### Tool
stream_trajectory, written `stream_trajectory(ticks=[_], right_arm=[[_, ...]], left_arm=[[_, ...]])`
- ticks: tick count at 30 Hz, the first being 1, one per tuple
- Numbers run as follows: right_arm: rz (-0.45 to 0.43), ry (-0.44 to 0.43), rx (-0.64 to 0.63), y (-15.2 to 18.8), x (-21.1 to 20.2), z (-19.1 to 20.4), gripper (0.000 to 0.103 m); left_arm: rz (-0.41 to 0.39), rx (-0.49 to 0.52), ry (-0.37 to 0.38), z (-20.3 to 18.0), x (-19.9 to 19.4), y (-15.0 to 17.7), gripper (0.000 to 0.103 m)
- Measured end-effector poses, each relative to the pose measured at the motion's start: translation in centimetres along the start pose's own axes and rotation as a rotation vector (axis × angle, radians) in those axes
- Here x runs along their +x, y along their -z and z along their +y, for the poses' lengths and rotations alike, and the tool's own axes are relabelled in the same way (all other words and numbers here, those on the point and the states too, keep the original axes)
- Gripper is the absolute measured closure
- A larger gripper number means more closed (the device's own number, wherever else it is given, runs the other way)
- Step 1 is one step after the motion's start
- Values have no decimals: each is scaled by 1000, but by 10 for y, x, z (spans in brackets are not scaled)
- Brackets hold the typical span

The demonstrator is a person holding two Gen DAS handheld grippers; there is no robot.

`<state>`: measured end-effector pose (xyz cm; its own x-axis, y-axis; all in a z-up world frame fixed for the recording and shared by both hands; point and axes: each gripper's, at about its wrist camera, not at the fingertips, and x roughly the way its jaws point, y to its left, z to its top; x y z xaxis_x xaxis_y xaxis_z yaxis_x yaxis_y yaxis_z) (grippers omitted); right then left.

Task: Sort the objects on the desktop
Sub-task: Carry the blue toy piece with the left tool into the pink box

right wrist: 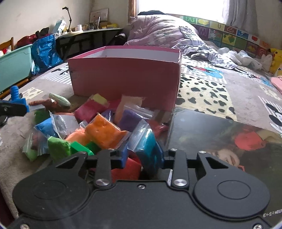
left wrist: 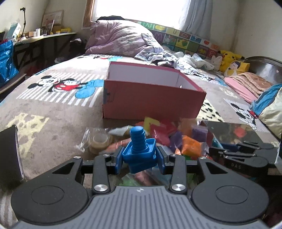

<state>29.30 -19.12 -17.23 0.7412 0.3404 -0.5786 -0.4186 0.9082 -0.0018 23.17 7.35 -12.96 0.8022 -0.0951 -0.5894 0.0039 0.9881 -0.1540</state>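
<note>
Short of the pink box (left wrist: 151, 98), my left jaws pinch the rigid blue toy bolt (left wrist: 139, 149) by its square base; right jaws close around a soft, slippery teal clay bag (right wrist: 149, 149).

Matt pink cardboard box (left wrist: 151, 100), glossy plastic clay bags (right wrist: 105, 132), perhaps fleecy bedspread (left wrist: 52, 112), mirror-smooth dark board (right wrist: 211, 130).

A bright window (left wrist: 137, 12) with a pale curtain (left wrist: 195, 15) lights the room above a bed (left wrist: 52, 109) covered in a cartoon-print blanket. A dark desk (right wrist: 88, 37) stands against the cream wall (right wrist: 31, 14), beside a blue bag (right wrist: 45, 51) and a teal bin (right wrist: 15, 65).
</note>
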Motion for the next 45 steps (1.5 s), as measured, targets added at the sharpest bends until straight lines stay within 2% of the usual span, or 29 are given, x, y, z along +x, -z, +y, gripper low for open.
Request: stream_trajectory(ticks=[9, 22, 30, 39, 45], right_arm=[[-11, 18, -17, 6, 6, -1, 79], [-79, -36, 42, 8, -6, -14, 87], [-105, -79, 49, 11, -8, -14, 88], [-92, -92, 60, 16, 1, -18, 88], [-87, -101, 64, 17, 3, -20, 88]], left_arm=[[-51, 34, 13, -7, 4, -31, 66], [-96, 72, 13, -9, 33, -84, 66], [-115, 121, -1, -17, 61, -118, 66], [-85, 142, -2, -25, 104, -153, 66], [-22, 133, -7, -27, 144, -169, 66]])
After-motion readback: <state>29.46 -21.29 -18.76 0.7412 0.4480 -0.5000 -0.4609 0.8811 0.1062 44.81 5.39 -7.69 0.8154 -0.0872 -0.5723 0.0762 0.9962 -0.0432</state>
